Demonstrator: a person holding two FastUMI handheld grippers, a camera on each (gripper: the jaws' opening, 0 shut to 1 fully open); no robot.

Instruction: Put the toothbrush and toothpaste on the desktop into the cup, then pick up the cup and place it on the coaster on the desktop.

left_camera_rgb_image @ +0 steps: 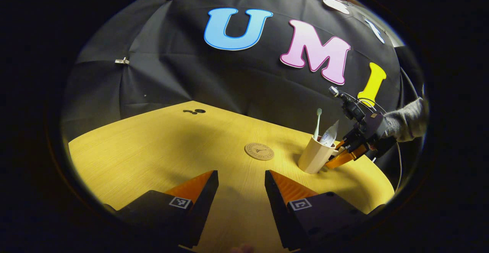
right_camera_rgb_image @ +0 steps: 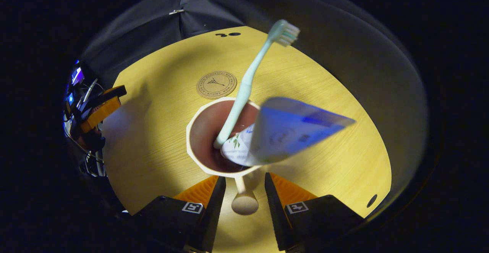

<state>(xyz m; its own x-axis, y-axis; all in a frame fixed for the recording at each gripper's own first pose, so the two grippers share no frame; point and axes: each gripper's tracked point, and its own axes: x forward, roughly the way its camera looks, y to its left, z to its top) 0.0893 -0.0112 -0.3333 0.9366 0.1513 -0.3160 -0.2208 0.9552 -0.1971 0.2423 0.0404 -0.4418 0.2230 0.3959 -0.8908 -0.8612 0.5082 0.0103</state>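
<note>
Between the fingers of the right tool (right_camera_rgb_image: 244,186), in the right gripper view, sat the cup's handle (right_camera_rgb_image: 243,199), a short stem ending in a round knob. The fingers stood apart on either side of it with gaps showing, so the tool was partly open around the handle and not pressing on it. Just beyond stood the cream cup (right_camera_rgb_image: 198,146) on the wooden tabletop (right_camera_rgb_image: 153,138), its inside brownish. A pale green toothbrush (right_camera_rgb_image: 248,81) leaned in it, bristles up, and a white and blue toothpaste tube (right_camera_rgb_image: 282,130) rested beside it with its flat crimped end sticking out over the rim. Past the cup lay the round cork coaster (right_camera_rgb_image: 216,85), near but not touching it.

From the left gripper view, the left tool (left_camera_rgb_image: 241,184) hovered over bare tabletop (left_camera_rgb_image: 153,153) with its fingers wide apart and nothing between them. Farther off stood the cup (left_camera_rgb_image: 315,155) with the right tool (left_camera_rgb_image: 340,157) at its far side, held by a grey-sleeved arm (left_camera_rgb_image: 407,123). The coaster (left_camera_rgb_image: 259,151) lay left of the cup.
</note>
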